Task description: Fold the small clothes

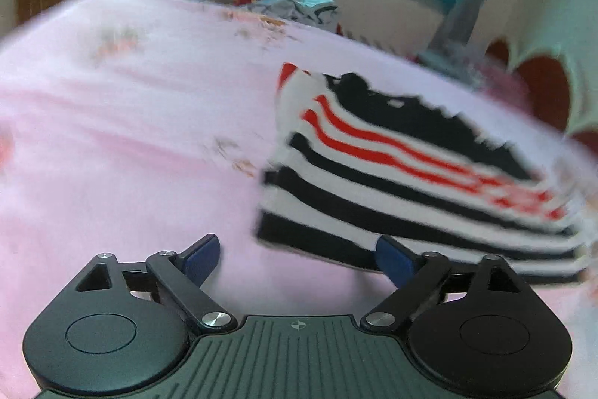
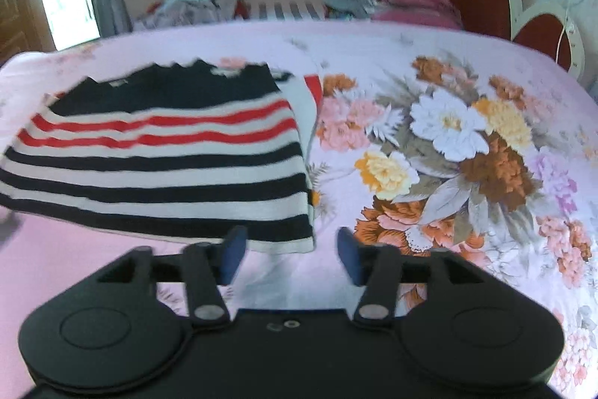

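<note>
— While the striped knit top [image 2: 164, 152] lay folded into a flat rectangle on the bed [image 2: 429, 40], what did its cloth look like?
— Soft knit, with navy, white and red bands, on a pink floral sheet [image 2: 448, 144].
— And the jaws?
— Both spread, pinching nothing: the left gripper [image 1: 299, 258] by the top's near hem, the right gripper [image 2: 289, 255] at its near corner.

Folded striped top [image 2: 160, 152] on floral bedsheet [image 2: 467, 144]
</note>
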A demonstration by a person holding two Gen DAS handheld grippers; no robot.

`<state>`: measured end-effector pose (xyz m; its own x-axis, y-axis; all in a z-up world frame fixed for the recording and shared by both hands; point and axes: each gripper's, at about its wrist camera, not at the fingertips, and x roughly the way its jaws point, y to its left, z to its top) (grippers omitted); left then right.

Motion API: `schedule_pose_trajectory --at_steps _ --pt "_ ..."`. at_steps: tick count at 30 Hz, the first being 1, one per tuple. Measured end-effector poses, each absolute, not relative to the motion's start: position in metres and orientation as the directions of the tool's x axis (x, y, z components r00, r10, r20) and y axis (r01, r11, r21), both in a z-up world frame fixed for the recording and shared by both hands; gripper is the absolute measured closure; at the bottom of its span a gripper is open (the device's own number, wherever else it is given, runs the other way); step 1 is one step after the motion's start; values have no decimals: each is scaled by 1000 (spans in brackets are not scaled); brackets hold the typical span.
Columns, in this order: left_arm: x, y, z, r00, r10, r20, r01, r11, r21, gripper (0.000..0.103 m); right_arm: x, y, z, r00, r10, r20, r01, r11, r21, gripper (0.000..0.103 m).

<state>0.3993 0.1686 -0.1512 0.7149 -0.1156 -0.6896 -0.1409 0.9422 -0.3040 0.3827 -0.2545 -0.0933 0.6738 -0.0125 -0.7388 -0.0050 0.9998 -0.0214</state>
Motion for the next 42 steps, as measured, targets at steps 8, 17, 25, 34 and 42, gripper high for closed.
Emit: schedule_pose_trajectory --at_steps 8,17,25,34,42 --pt "400 171 -190 760 -261 -595 -300 672 -678 38 406 -232 -89 659 138 -739 -66 990 127 92" --pt "450 169 -199 833 -139 -535 -343 629 -698 39 509 -179 -109 595 295 -748 -239 953 186 96" --pt "478 167 -194 783 -73 -617 -422 666 -615 85 557 -142 -131 539 414 -734 -335 905 264 97" --pt "474 179 -197 796 -113 -594 -435 576 -692 86 553 -132 -146 519 376 -768 -375 907 191 103" --pt "479 135 -129 849 -160 -504 -226 752 -619 87 541 -172 -122 603 414 -681 -281 910 304 95"
